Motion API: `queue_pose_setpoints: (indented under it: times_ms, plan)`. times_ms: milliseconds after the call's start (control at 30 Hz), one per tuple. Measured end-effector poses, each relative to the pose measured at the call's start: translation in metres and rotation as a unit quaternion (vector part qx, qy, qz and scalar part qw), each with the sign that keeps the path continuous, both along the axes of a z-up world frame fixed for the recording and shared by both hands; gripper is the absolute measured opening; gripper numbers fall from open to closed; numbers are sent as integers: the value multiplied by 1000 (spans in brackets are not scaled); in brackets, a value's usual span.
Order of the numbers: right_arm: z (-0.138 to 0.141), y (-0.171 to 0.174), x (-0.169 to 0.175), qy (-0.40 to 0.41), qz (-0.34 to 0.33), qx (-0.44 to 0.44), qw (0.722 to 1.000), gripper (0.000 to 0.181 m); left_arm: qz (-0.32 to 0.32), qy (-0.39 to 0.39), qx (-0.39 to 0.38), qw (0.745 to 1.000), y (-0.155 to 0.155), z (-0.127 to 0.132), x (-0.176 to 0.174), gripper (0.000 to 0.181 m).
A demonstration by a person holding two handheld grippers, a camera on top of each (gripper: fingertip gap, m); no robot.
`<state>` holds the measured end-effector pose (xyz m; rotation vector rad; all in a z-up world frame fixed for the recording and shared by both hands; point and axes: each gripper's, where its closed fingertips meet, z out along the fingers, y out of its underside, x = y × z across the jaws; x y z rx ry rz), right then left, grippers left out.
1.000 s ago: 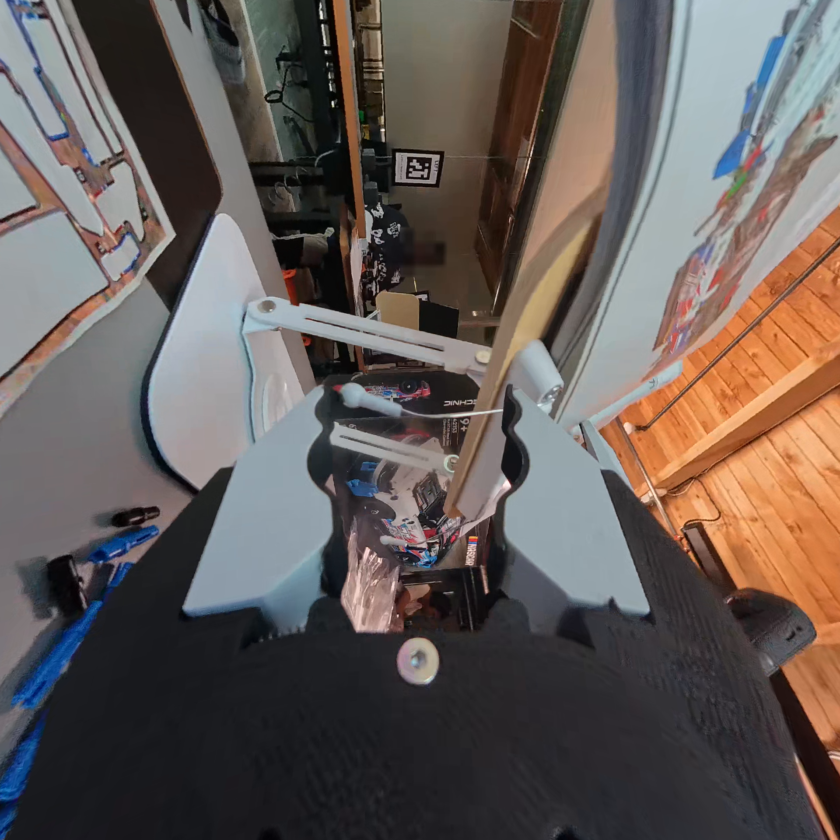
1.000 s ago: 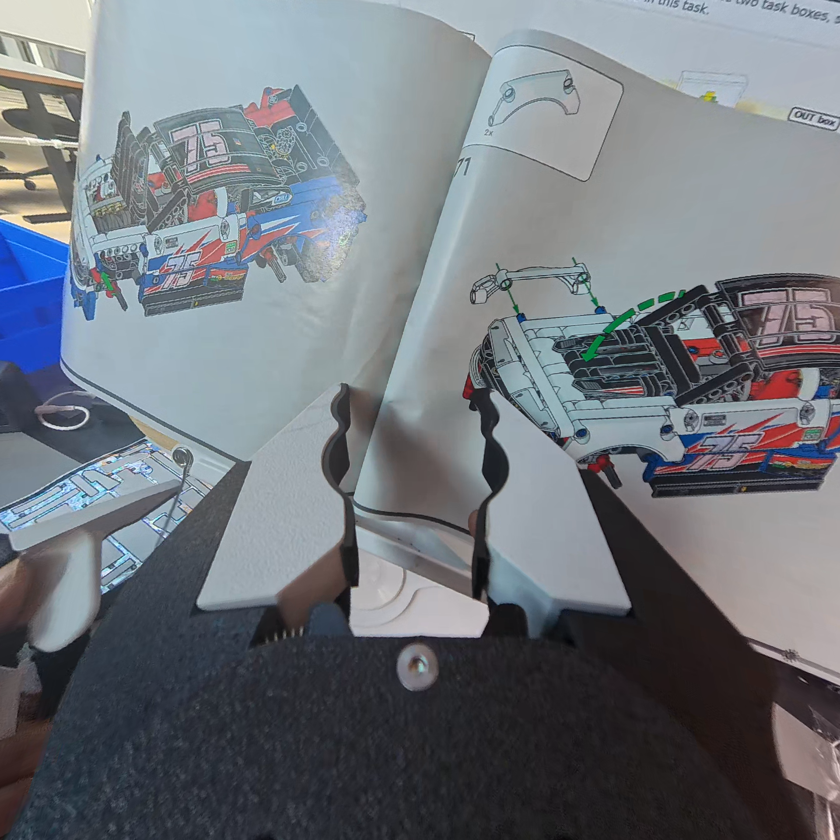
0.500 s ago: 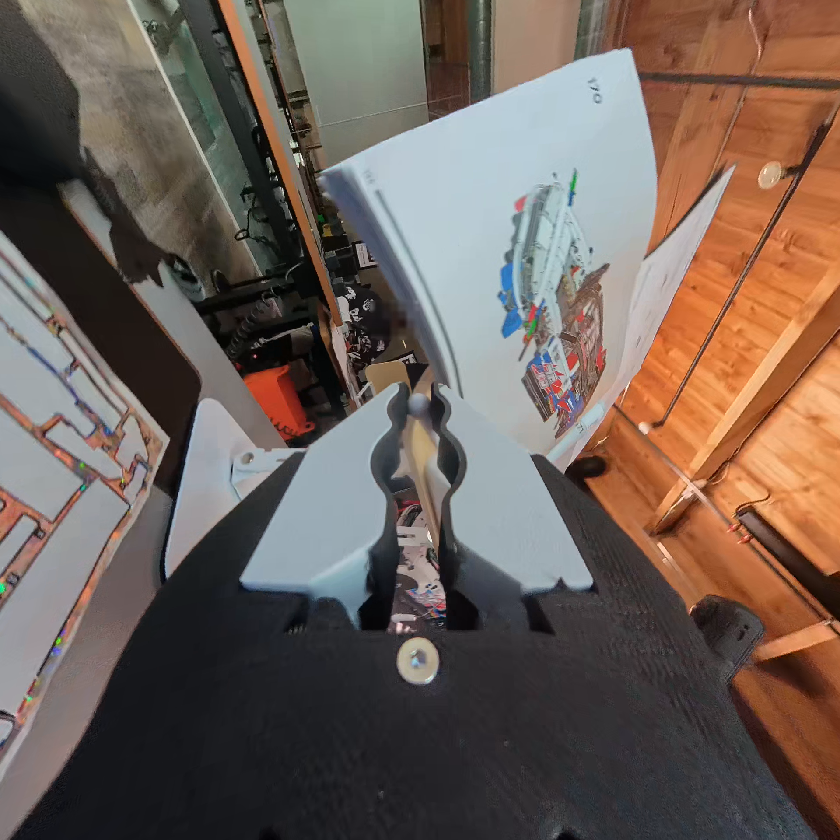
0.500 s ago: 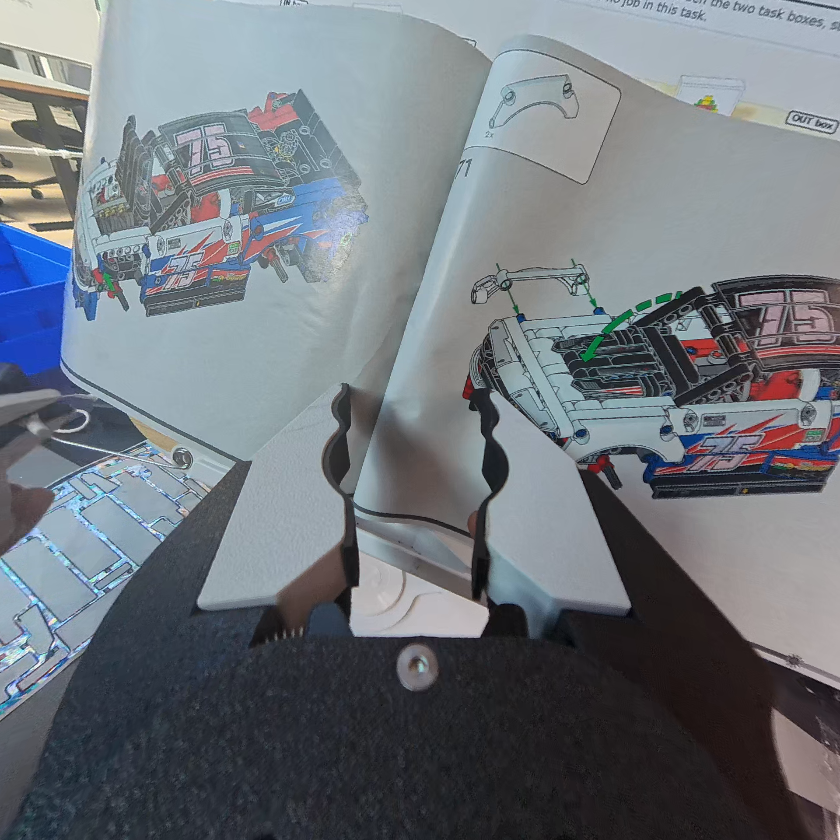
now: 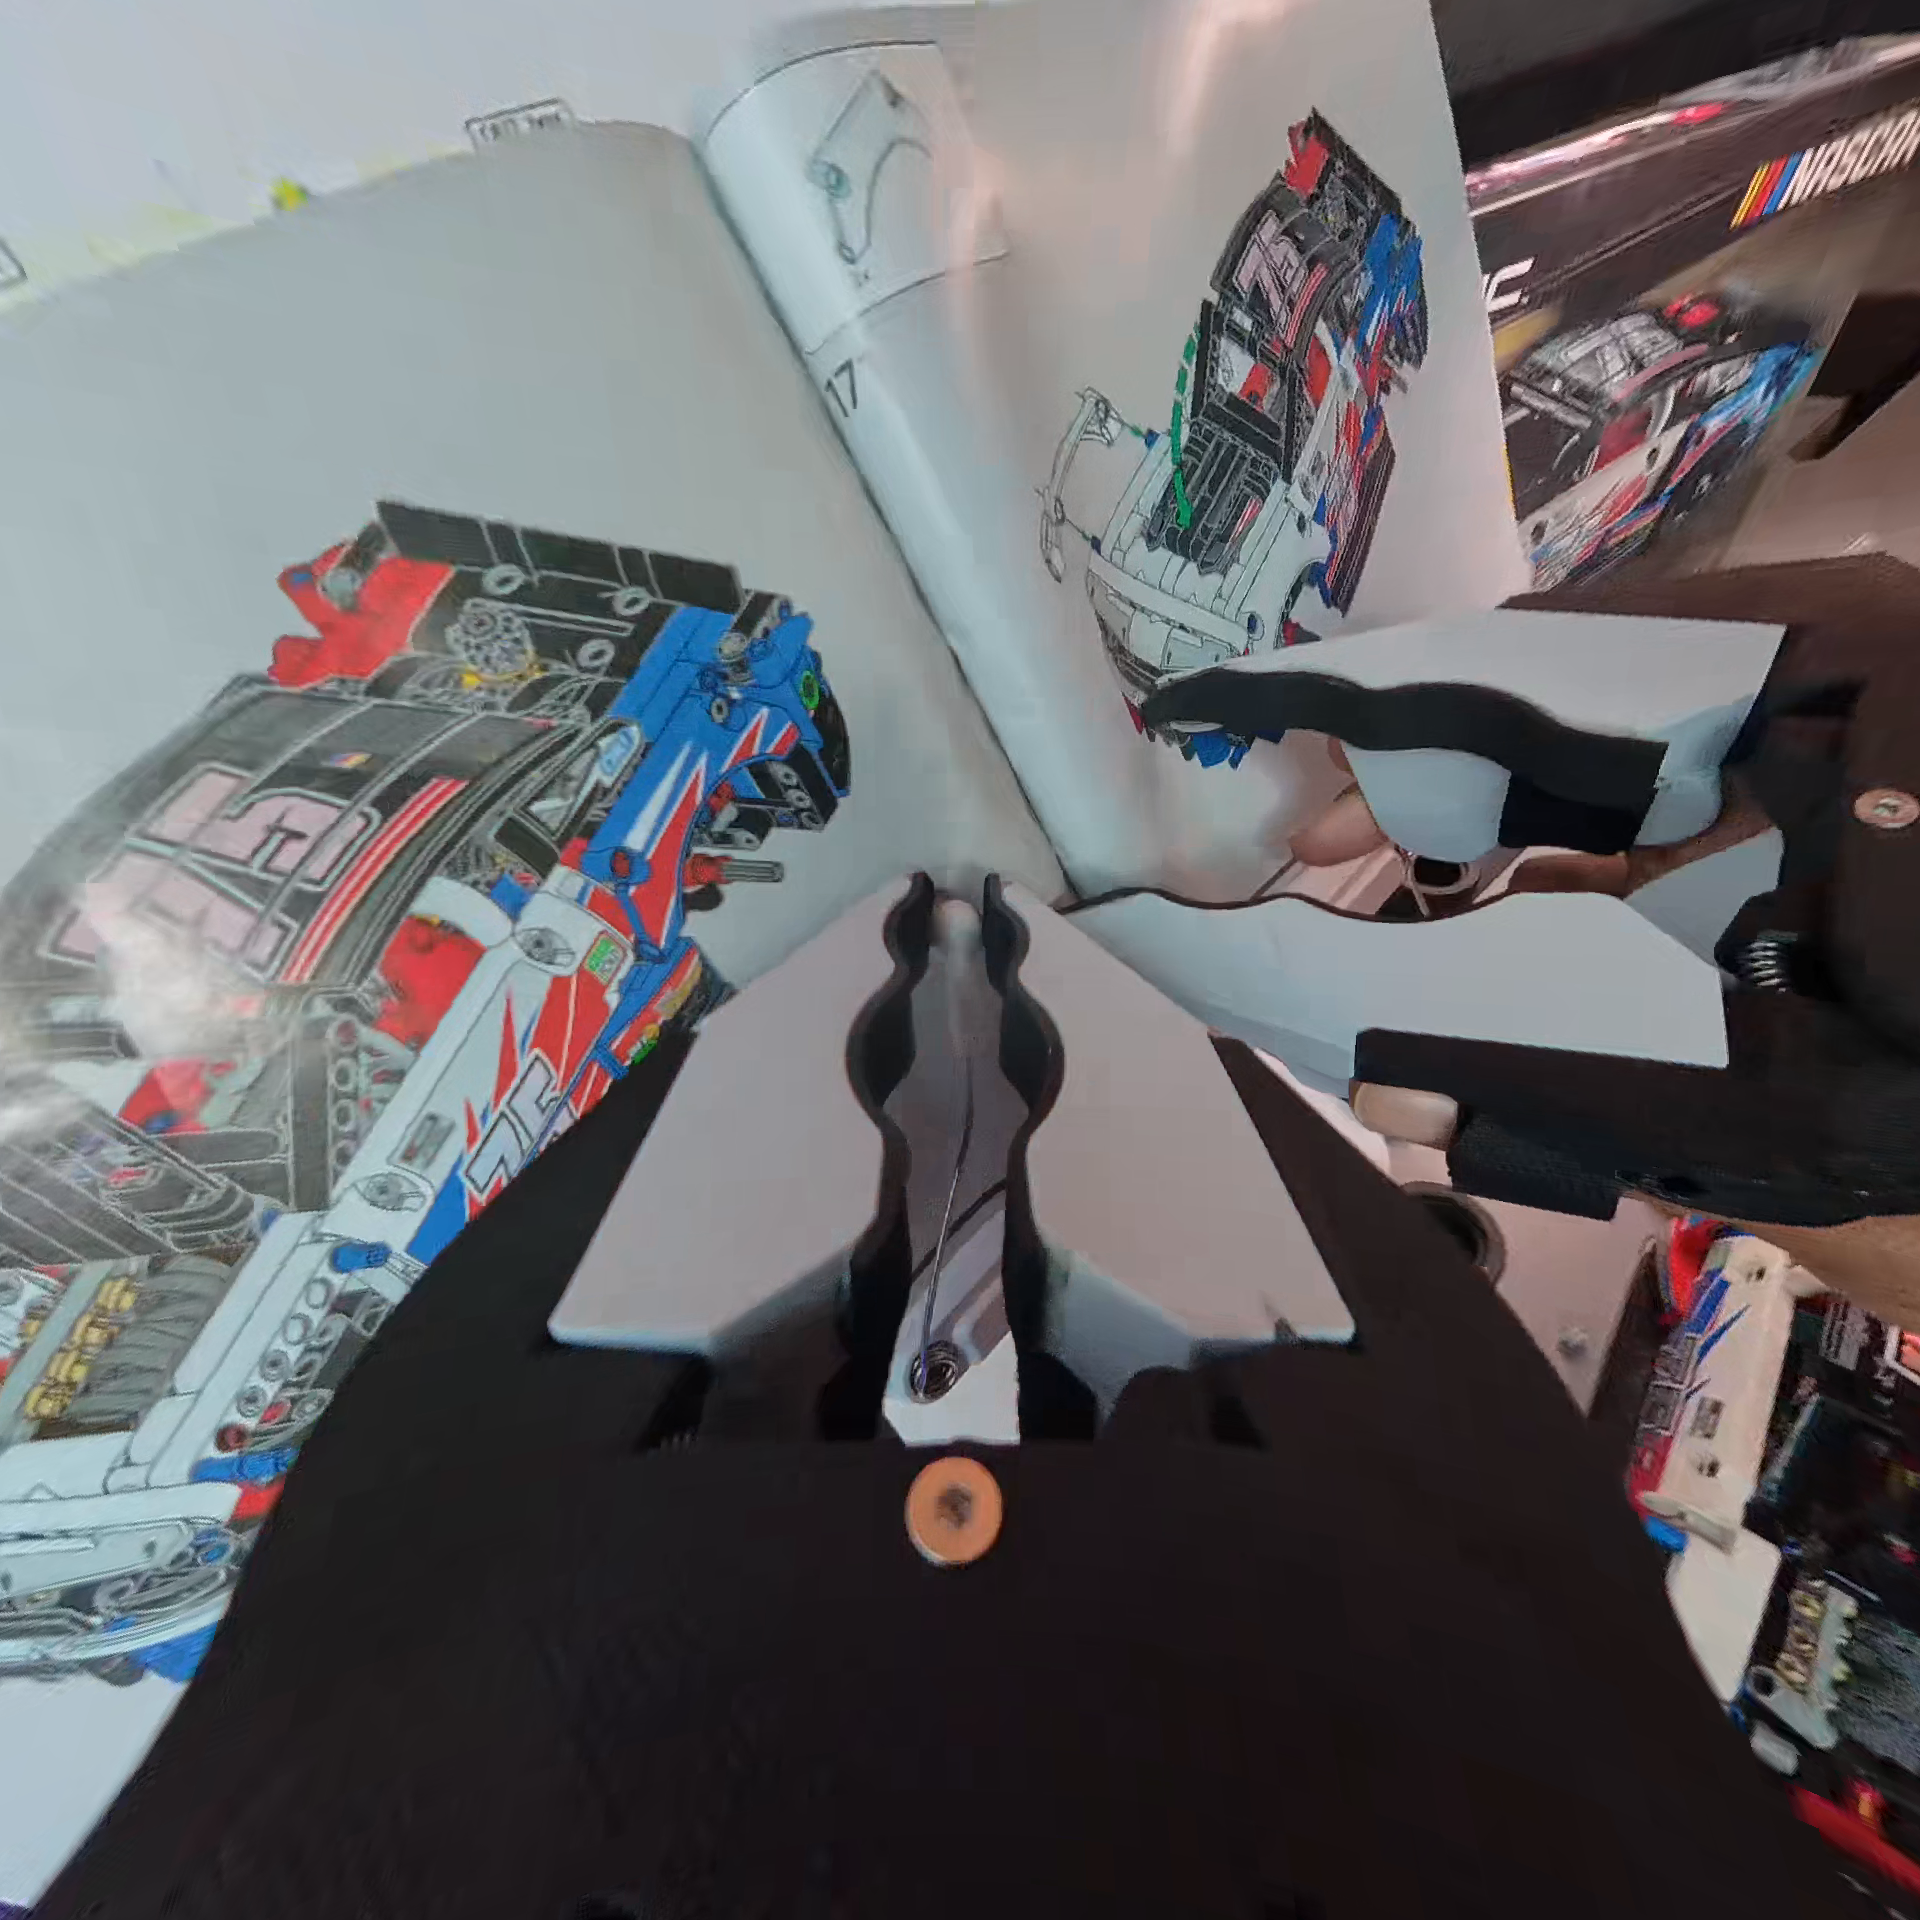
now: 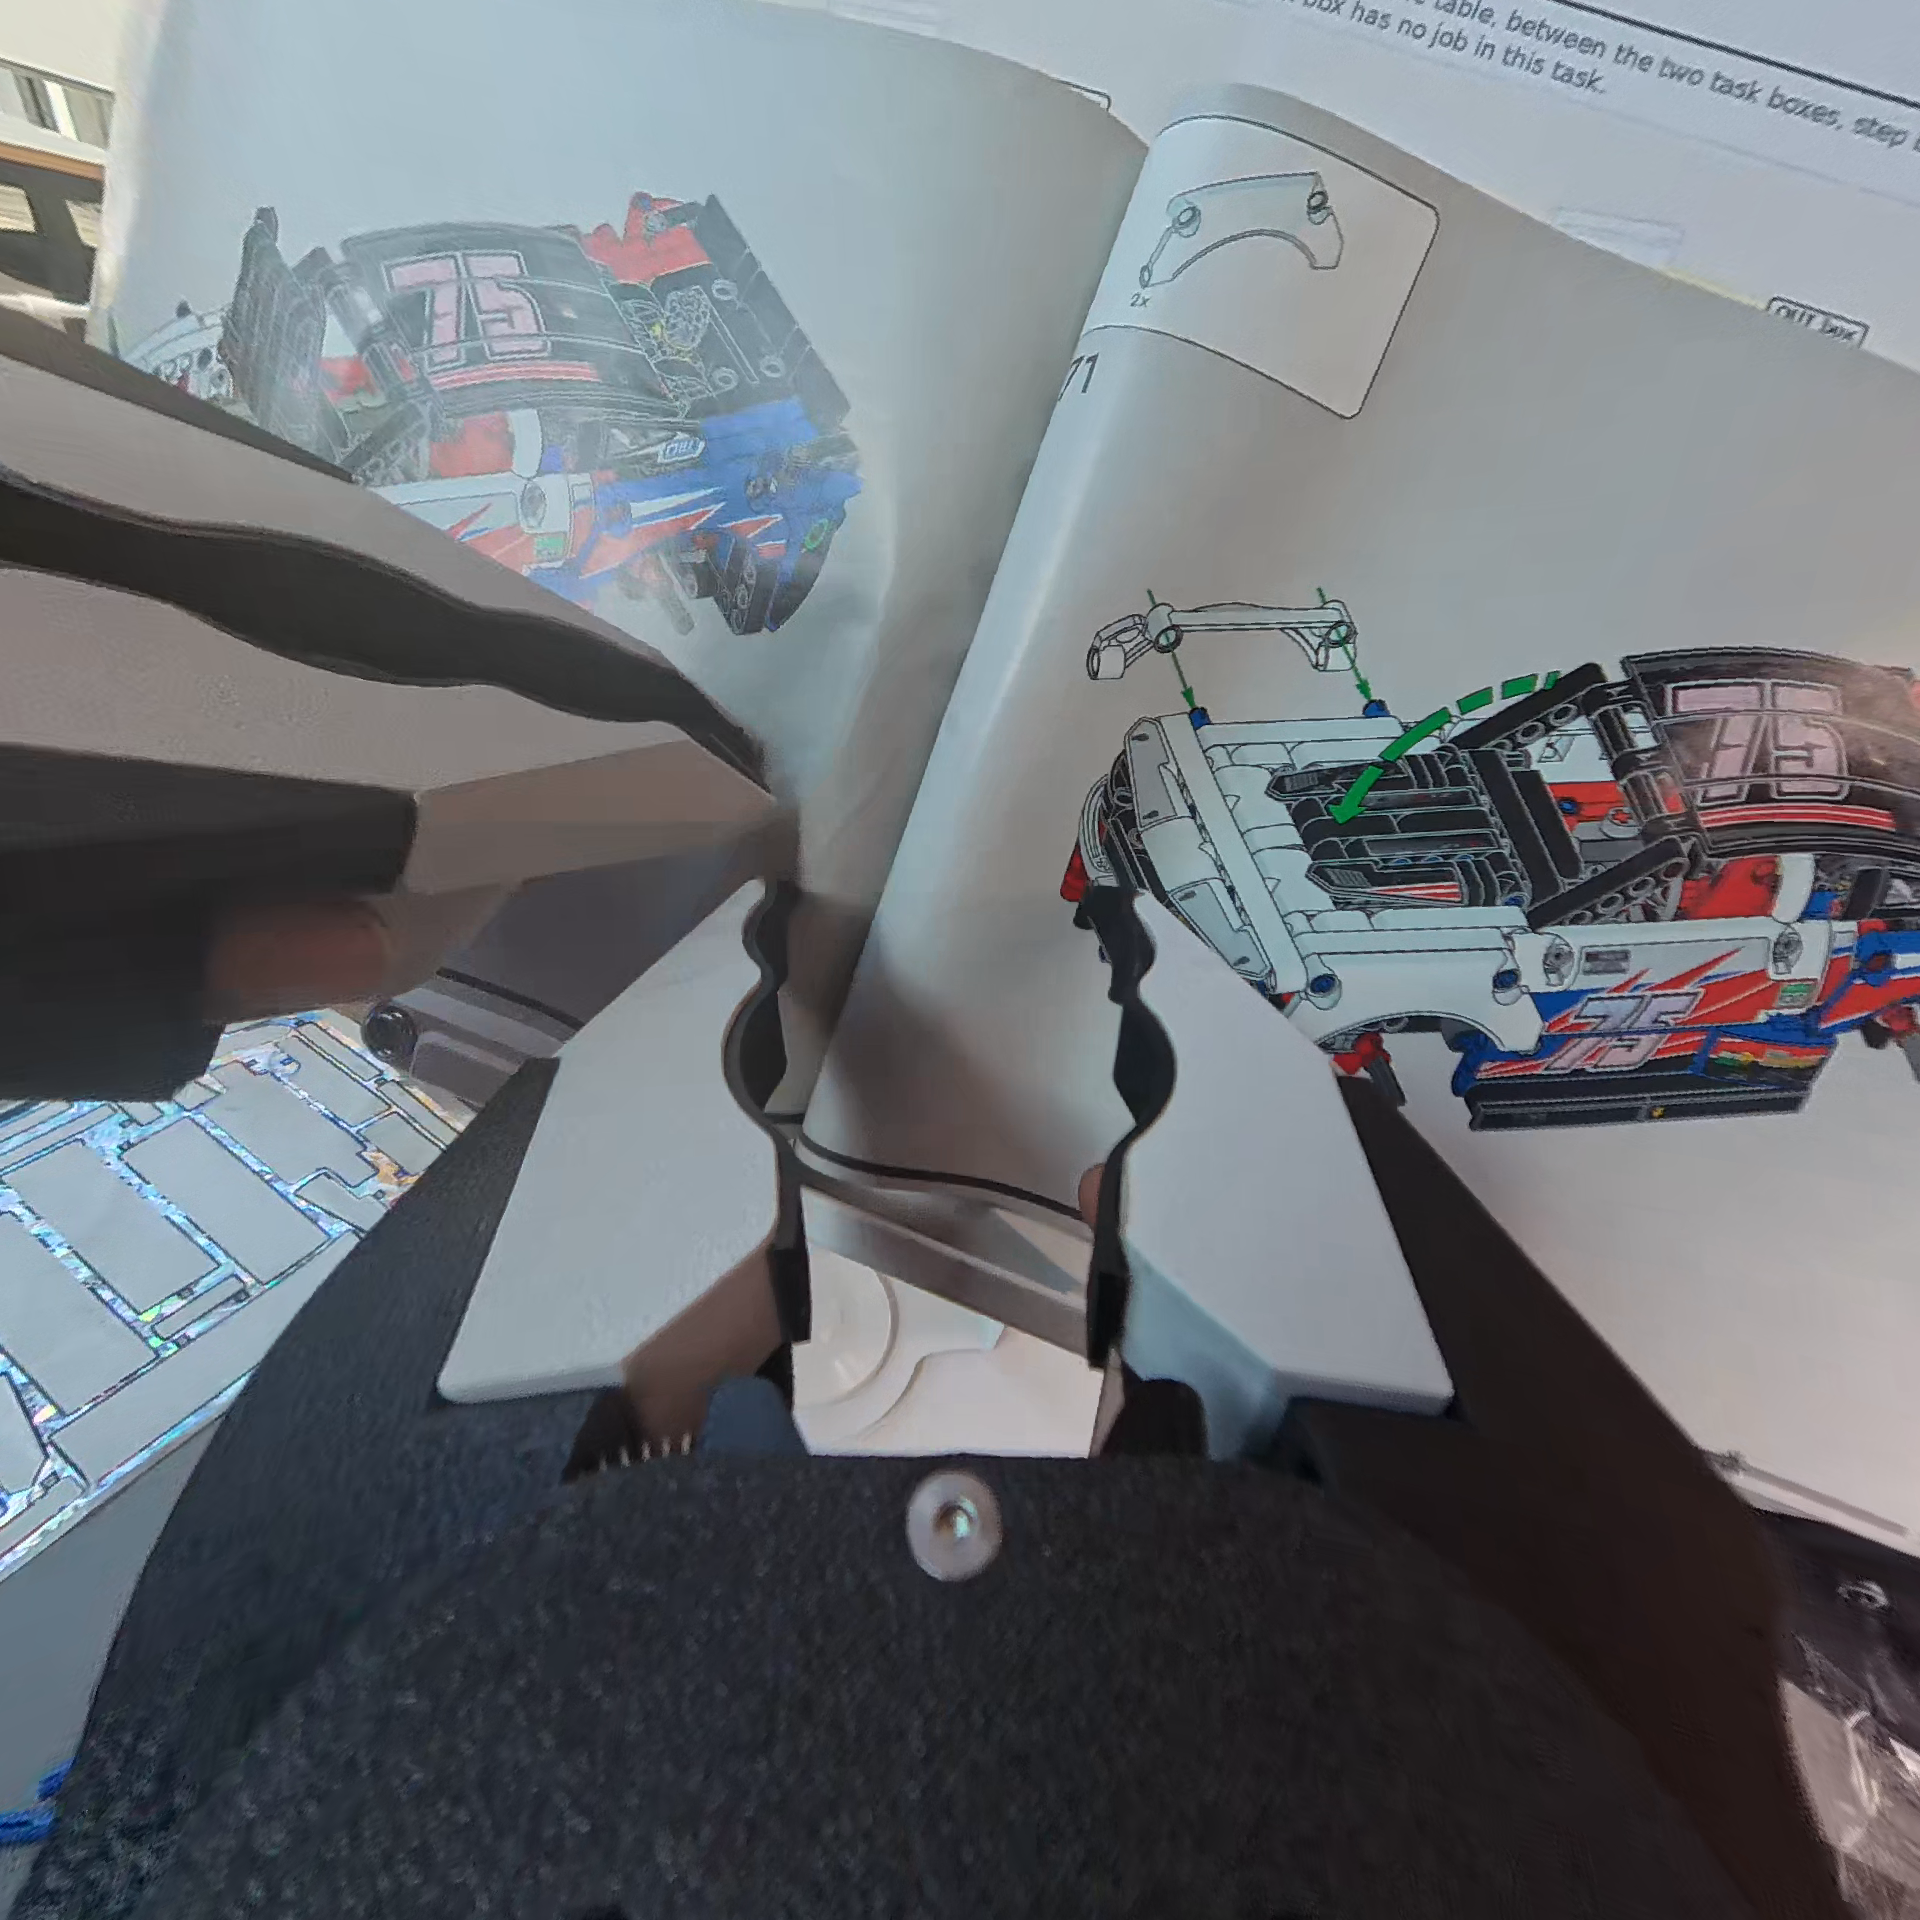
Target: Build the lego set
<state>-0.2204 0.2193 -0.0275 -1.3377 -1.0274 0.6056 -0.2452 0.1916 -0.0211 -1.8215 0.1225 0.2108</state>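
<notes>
The instruction manual (image 6: 1351, 499) stands open on a white book stand (image 6: 862, 1340), with printed race-car steps on both pages; it also shows in the left wrist view (image 5: 520, 395). My left gripper (image 5: 951, 906) is shut on the stand's thin wire page holder (image 5: 954, 1174) at the foot of the spine. It shows from the side in the right wrist view (image 6: 758, 774). My right gripper (image 6: 940, 935) is open, and the right page's lower edge lies between its fingers. It also shows in the left wrist view (image 5: 1107, 805). The partly built car (image 5: 1714, 1403) lies at lower right.
The set's dark box (image 5: 1662, 364) stands behind the manual on the right. A holographic sticker sheet (image 6: 156, 1247) lies on the table at the left. A white printed sheet (image 6: 1558, 62) is behind the manual. A hand (image 5: 1340, 831) holds the right gripper. The partly built car (image 5: 1714, 1403) is about equally far from each gripper, around 25 cm.
My left gripper closed from open onto the wire page holder and swung round with it onto the open manual at the spine. My right gripper has stayed at the right page's lower edge.
</notes>
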Motion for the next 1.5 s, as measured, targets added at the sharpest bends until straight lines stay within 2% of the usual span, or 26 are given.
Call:
queue_pose_setpoints:
  times_ms: [33, 133, 267, 433, 567, 667, 800, 933, 967, 1000, 1033, 1100, 1133, 1267, 1367, 1433, 1500]
  plan:
    - [-1, 0, 0, -3, 4, 5, 1000, 61, -1, 18, -3, 1000, 1, 0, 1, 8]
    - [-1, -1, 2, 2, 26, 3, 1000, 62, -56, -17, -28, 998, -5, -5, 18, 10]
    - [-3, -2, 4, 7, 39, 18, 999, 63, -101, -4, -20, 995, -18, 0, 37, 9]
    - [-6, -6, 18, 11, 61, 40, 997, 64, -83, 11, 7, 997, -13, 13, 54, 5]
    - [-19, 6, 32, -7, 57, 33, 998, 66, -10, 90, -48, 995, 23, -12, 52, 0]
    - [-32, 16, 50, -29, 62, 15, 998, 69, 29, 100, -84, 991, 41, -27, 46, 0]
    - [-56, 24, 90, -44, 78, 37, 995, 55, 44, 109, -101, 988, 44, -30, 45, 0]
    - [-103, 28, 91, -132, 94, 51, 985, 50, 49, 117, -110, 986, 46, -34, 48, 0]
    - [-109, 34, 89, -152, 80, 70, 983, 37, 50, 116, -115, 985, 47, -36, 49, 0]
    - [-111, 42, 89, -176, 53, 106, 977, 16, 53, 117, -117, 985, 48, -36, 49, 0]
    - [-106, 51, 92, -200, 22, 155, 967, 1, 55, 122, -120, 984, 48, -36, 48, 0]
    - [-90, 68, 108, -269, -43, 263, 926, 0, 53, 132, -126, 982, 48, -36, 48, 0]
    - [-78, 70, 113, -298, -54, 329, 895, 0, 51, 130, -126, 982, 48, -36, 48, 0]
    - [-51, 68, 114, -404, -69, 488, 770, 0, 45, 119, -129, 983, 47, -37, 48, 0]
    - [-31, 61, 98, -433, -49, 582, 686, 4, 39, 103, -123, 986, 44, -36, 49, 0]
    - [-25, 60, 85, -438, -28, 609, 661, 7, 30, 97, -115, 988, 43, -36, 50, 0]
    - [-25, 64, 81, -432, -30, 594, 678, 8, 33, 89, -104, 990, 44, -36, 48, 0]
